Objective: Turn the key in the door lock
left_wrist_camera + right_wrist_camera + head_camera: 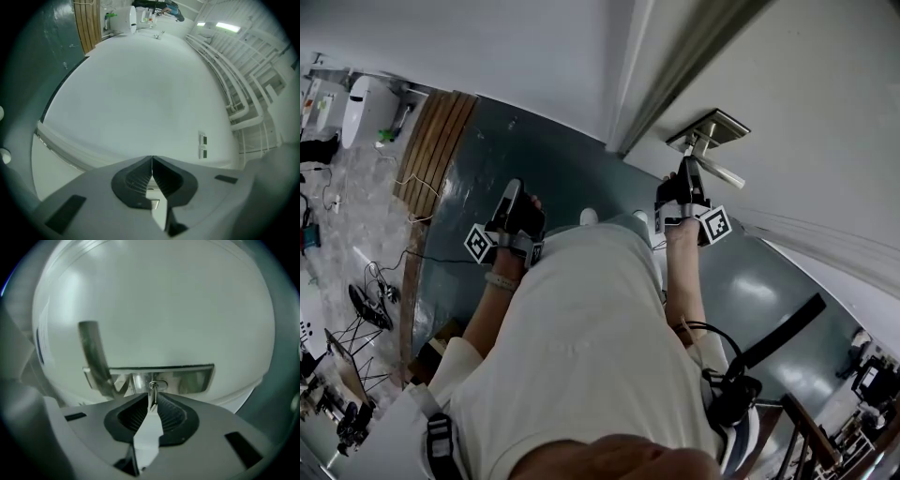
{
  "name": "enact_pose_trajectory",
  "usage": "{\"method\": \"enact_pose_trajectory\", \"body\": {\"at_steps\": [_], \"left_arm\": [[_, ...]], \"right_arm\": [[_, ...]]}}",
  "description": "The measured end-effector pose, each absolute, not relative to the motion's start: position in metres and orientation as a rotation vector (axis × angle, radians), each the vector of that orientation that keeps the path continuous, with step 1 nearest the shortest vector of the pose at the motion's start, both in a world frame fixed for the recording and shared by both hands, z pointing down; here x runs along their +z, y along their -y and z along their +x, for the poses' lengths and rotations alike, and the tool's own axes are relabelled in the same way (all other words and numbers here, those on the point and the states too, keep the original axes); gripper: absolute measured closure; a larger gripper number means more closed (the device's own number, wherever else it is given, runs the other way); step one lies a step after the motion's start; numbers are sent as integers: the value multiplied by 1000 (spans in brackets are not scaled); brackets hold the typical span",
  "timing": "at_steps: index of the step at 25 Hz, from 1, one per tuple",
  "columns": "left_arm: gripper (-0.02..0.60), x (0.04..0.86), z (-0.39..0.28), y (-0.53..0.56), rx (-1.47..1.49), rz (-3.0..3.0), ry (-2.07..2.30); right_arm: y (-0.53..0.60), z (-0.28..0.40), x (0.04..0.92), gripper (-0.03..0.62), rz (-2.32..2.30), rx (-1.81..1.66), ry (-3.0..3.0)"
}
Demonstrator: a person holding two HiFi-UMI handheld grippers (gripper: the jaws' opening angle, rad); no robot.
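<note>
A: State of the right gripper [153,403]?
B: Nearly closed, only a slit left. Clamped on the key [153,391], gripped edge-on between the ribbed pads [136,416], thin blade upright.
A: Just past the tips?
B: Far end of the key seated in the lock plate [187,378], straight ahead of the jaws. Left of the tips, rising from the same plate, the door handle [93,350]. Behind all of it, filling the view, the white door [159,296].
A: Confirmed from the head view?
B: Yes. Pointed at the plate beside the handle, marker cube [713,224] at the rear end.
A: Left gripper [152,161]?
B: Shut completely, pads meeting along one line, nothing between them. Carried at the person's left side, well apart from the lock and the other gripper. Ahead of the tips only a plain white wall [140,93]. Further out and to the right, two small wall plates [203,146]. Farthest, up and to the left, dark floor [61,28] and a wooden panel [88,23].
</note>
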State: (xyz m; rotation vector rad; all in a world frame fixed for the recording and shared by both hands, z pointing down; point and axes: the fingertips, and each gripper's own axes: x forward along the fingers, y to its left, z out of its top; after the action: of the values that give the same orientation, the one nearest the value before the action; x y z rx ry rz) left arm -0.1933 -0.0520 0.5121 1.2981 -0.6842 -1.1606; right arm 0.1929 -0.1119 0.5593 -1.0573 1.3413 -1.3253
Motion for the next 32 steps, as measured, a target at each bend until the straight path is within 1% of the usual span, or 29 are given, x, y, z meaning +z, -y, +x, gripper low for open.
{"method": "enact_pose_trajectory", "body": {"at_steps": [2,3,5,7,10,12,14,21,25,29,32], "left_arm": [[574,515,-197,53,-1176,1281,687],[574,516,-199,54,-1185,1272,688],[574,516,-200,56,-1198,1262,684],[574,516,-199,57,-1199,1262,675],[574,514,-197,58,-1198,1255,661],[574,514,-196,59,-1201,1246,654],[574,513,-196,59,-1203,1245,652],[574,518,-199,57,-1218,1237,661],[574,521,-202,55,-1230,1228,669],[574,523,-204,53,-1241,1218,674],[574,524,-204,52,-1243,1214,674]], "right_arm": [[98,194,548,549,-1368,-1229,-1679],[91,195,546,549,-1577,-1110,-1890],[79,199,546,548,-2047,-721,-2299],[72,195,542,539,-2403,-206,-2584],[74,176,539,517,-2598,404,-2809],[81,166,544,514,-2628,659,-2893],[89,162,548,514,-2643,796,-2925],[118,164,556,516,-2740,959,-2851],[125,169,557,516,-2840,913,-2748],[127,173,554,525,-2807,658,-2695],[128,176,555,525,-2721,288,-2633]]}}
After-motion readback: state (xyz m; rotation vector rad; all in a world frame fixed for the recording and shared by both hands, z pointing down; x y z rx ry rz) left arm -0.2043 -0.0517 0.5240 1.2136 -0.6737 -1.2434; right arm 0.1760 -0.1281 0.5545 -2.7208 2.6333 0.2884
